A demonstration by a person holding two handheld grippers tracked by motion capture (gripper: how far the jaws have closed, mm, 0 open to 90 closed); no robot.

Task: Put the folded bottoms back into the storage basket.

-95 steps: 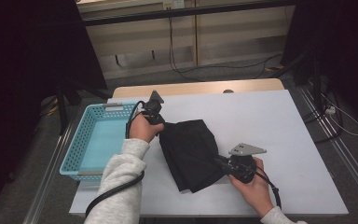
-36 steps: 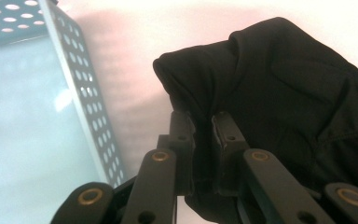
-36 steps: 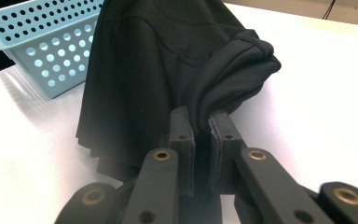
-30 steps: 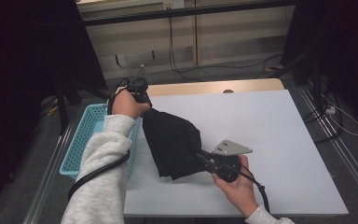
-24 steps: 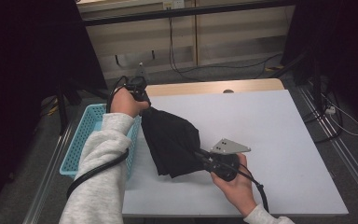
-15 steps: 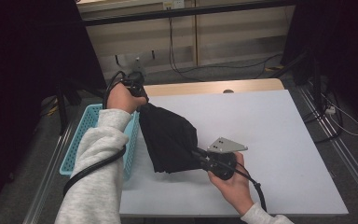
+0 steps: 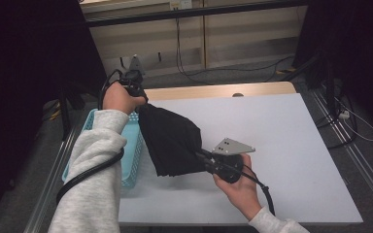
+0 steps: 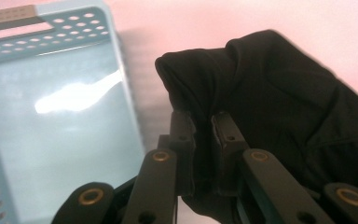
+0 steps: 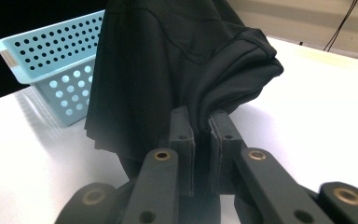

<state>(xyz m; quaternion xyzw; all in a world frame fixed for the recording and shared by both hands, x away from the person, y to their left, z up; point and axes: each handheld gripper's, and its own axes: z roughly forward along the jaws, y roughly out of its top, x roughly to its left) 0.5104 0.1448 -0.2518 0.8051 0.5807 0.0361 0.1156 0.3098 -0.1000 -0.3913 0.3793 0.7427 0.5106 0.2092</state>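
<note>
With both claws clamped on the black cloth (image 7: 171, 141), you hold it stretched from the raised left claw (image 7: 135, 91) down to the right claw (image 7: 205, 158) over the worktop (image 7: 291, 141); the basket (image 7: 132, 150) lies directly below and left of the left claw.

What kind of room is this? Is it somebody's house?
Probably not a house; it looks like a lab or workshop. There's a plain white table, loose cables on the floor, metal rails beside the table, and dark curtains around it.

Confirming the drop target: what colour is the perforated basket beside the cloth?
Light blue; the basket shows best in the right gripper view.
</note>
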